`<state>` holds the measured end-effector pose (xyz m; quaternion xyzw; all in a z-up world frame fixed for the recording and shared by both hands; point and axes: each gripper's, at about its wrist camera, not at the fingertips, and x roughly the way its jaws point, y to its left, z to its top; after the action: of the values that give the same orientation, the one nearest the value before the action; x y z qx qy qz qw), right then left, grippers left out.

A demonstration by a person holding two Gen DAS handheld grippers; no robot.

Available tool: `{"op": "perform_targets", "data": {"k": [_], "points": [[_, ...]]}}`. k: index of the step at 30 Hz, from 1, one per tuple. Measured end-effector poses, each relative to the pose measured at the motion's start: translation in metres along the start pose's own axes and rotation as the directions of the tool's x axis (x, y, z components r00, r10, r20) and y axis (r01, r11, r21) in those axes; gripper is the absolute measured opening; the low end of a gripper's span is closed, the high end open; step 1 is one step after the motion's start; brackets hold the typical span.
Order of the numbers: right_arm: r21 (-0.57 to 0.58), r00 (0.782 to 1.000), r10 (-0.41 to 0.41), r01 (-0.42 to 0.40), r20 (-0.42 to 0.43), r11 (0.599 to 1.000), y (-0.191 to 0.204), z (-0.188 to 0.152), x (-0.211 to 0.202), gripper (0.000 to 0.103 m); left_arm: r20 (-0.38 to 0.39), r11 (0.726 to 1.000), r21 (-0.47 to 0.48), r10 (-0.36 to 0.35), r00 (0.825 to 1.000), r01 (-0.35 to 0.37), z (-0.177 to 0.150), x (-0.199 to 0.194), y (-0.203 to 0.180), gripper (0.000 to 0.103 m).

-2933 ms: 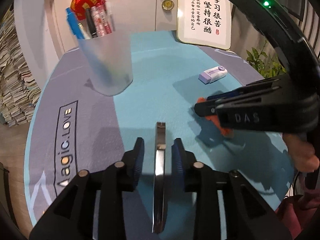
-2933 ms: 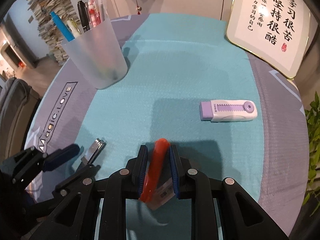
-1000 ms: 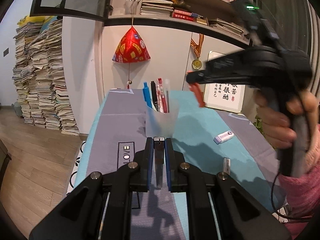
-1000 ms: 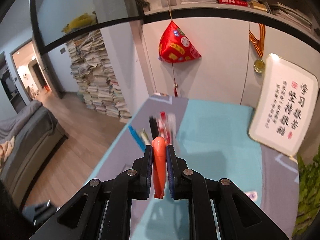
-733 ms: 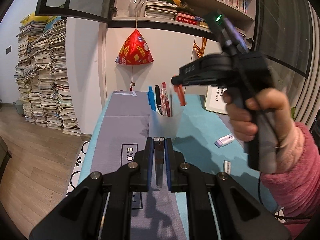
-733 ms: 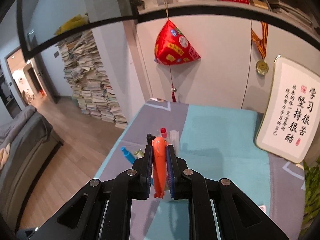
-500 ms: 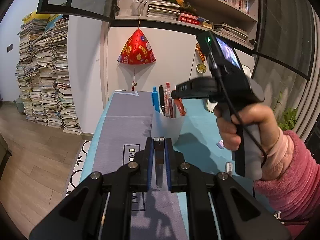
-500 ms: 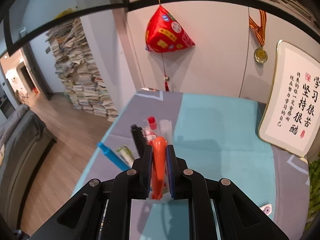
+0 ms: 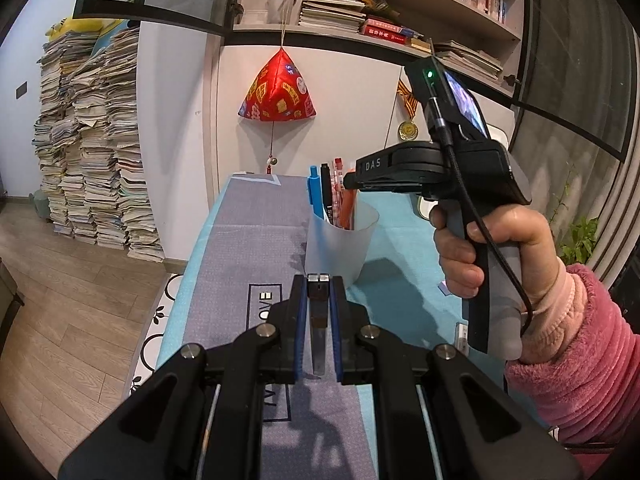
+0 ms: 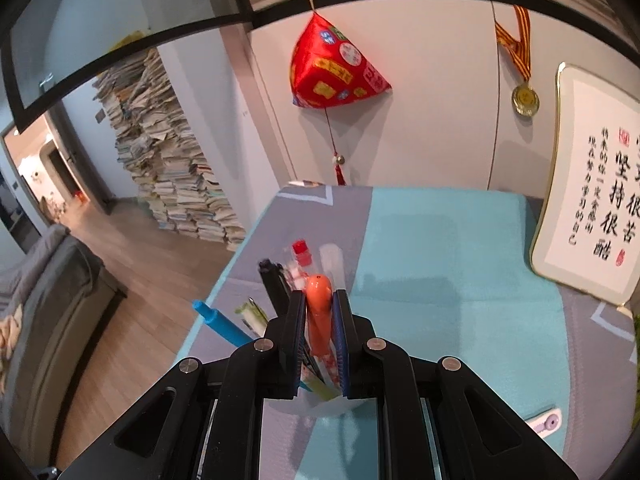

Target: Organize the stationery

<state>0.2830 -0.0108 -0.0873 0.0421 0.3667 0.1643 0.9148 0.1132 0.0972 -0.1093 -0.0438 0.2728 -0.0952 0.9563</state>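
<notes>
Left wrist: my left gripper [image 9: 319,280] pinches a metal clip [image 9: 319,312] above the mat [image 9: 240,240]; frosted cup [image 9: 340,244] just ahead. Right wrist: my right gripper [image 10: 319,294] clamps the orange cutter [image 10: 319,312], its lower end among the pens [image 10: 276,284] in the cup.

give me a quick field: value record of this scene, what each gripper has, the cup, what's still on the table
left gripper: shut on a flat metal strip, held above the mat
right gripper: shut on an orange tool, its lower end in the cup
cup: translucent, upright on the table mat, holding several pens
still on table: purple and white eraser
backdrop: framed calligraphy, red hanging ornament
</notes>
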Motion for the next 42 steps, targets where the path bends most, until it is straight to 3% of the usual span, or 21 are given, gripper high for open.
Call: {"op": "perform_targets", "data": {"k": [17,25,42], "points": [[0.014,0.997,0.025,-0.024,-0.075,1.0,-0.013,-0.015,0.003,0.015,-0.006,1.0,0.014,-0.004,1.0,0.004,0.002,0.0,-0.009,0.009],[-0.053,0.999,-0.042,0.041,-0.02,0.998,-0.008,-0.023,-0.024,0.015,0.005,0.999,0.035,-0.008,1.0,0.007,0.005,-0.003,-0.018,0.009],[-0.085,0.994,-0.077,0.084,0.082,0.993,-0.033,-0.045,-0.089,0.015,0.019,0.993,0.12,-0.02,1.0,0.017,0.019,-0.003,-0.058,0.009]]}}
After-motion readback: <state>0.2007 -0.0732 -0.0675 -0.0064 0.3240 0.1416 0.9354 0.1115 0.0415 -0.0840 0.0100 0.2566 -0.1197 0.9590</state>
